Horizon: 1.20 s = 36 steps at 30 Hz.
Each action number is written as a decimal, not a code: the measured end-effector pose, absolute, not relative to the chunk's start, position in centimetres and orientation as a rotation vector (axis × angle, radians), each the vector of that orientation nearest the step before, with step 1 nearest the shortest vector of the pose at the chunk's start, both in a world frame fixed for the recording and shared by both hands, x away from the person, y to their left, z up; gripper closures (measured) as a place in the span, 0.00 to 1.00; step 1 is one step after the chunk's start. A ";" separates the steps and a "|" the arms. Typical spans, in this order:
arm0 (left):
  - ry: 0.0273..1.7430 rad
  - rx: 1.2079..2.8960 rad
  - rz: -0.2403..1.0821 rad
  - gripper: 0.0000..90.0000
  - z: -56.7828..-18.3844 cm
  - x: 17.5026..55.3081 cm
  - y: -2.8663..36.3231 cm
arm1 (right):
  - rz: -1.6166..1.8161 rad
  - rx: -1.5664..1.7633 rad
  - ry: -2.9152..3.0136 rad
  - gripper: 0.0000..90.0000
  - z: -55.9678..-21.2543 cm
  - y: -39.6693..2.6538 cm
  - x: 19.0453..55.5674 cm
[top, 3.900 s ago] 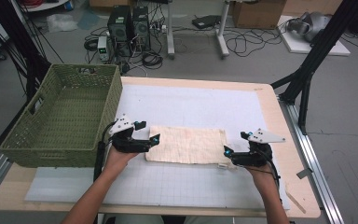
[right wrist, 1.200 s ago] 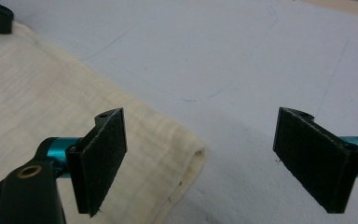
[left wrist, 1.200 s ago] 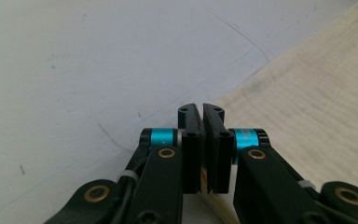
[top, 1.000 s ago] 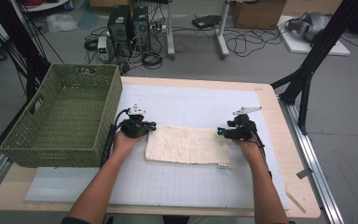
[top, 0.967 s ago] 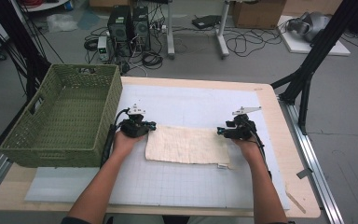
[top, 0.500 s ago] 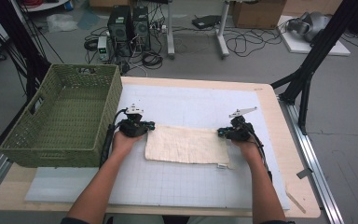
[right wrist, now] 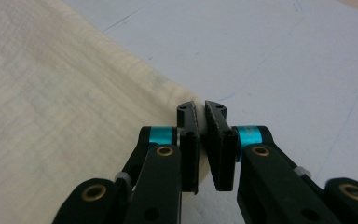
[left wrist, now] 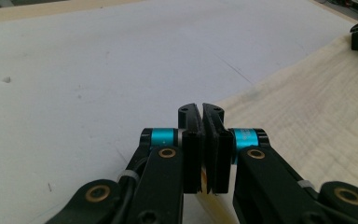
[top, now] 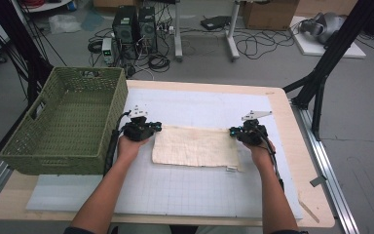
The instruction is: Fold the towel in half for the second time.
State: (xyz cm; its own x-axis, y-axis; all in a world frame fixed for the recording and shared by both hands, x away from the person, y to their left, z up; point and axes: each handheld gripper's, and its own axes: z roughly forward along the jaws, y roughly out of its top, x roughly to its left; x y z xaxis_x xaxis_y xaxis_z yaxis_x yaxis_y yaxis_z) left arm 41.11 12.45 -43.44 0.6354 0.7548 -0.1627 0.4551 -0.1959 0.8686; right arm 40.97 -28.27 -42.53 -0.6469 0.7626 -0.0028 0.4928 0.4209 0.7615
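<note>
Cream cloth (top: 196,146) lying flat on the white mat (top: 185,195), roughly mid-table, right of the green basket (top: 68,126). Left gripper (left wrist: 202,122) clamped tight on the cloth's far left corner. Right gripper (right wrist: 201,122) just pinched down onto the far right corner, bit of fabric bunched between the jaws. Both hands low on the table, cloth stretched between them.

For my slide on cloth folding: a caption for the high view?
Left gripper and right gripper pinch the cream cloth's far corners beside a green basket.
</note>
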 end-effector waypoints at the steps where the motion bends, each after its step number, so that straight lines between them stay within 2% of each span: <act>1: 0.967 1.830 0.369 0.96 -43.4 41.1 12.5 | 1.081 1.079 2.325 0.94 -42.4 -28.2 40.9; 22: 0.887 1.813 0.390 0.96 -41.8 38.3 13.1 | 1.155 0.920 2.297 0.94 -39.5 -27.9 38.1; 36: 0.840 1.842 0.385 0.96 -42.5 35.5 13.1 | 1.183 0.870 2.299 0.94 -41.2 -28.5 35.0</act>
